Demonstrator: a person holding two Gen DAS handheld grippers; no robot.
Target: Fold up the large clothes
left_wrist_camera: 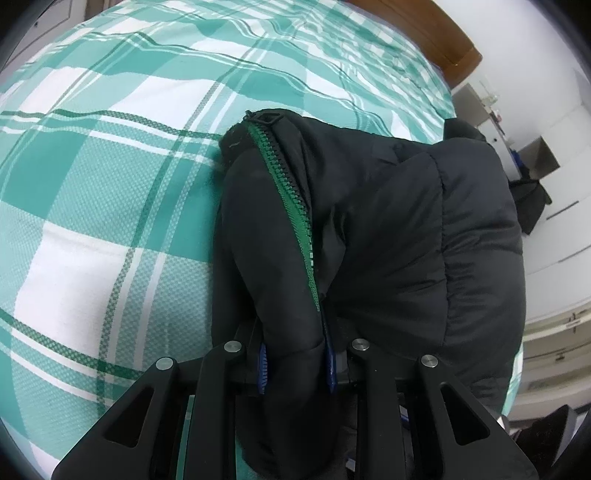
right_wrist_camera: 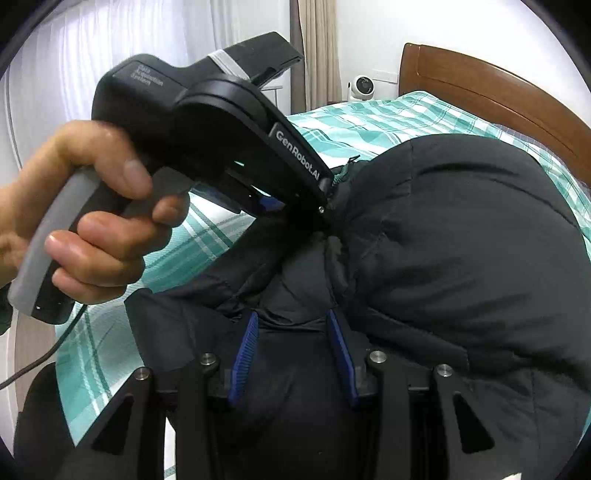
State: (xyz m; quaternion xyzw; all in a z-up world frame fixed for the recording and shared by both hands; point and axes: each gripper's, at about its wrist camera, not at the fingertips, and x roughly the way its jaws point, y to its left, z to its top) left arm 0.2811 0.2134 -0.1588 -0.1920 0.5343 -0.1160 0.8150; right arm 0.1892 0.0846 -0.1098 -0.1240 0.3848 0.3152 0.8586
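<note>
Left wrist view: left gripper [left_wrist_camera: 295,363] clenched on a padded fold of the black puffer jacket [left_wrist_camera: 388,229], blue pads [left_wrist_camera: 263,365] pressed against the fabric either side; green zipper [left_wrist_camera: 291,206] running from the pinched fold up to its black pull; jacket bunched on the green-and-white plaid bedspread [left_wrist_camera: 110,184], lying toward the bed's right edge; broad bare quilt to the left and ahead, wooden headboard [left_wrist_camera: 424,29] at the far end, white cabinets [left_wrist_camera: 554,236] beyond the right edge. Right wrist view: right gripper [right_wrist_camera: 295,354] likewise grasping a thick wad of the jacket [right_wrist_camera: 461,240] between its blue pads [right_wrist_camera: 245,354]; bare hand [right_wrist_camera: 85,206] holding the left gripper's grey handle, its black body [right_wrist_camera: 207,122] crossing the upper left and blocking much of the bedspread [right_wrist_camera: 369,122]; jacket bulk filling the right and hiding the quilt beneath; small white fan [right_wrist_camera: 360,88] by the curtain [right_wrist_camera: 314,48] beyond the bed; headboard [right_wrist_camera: 498,88] at upper right.
</note>
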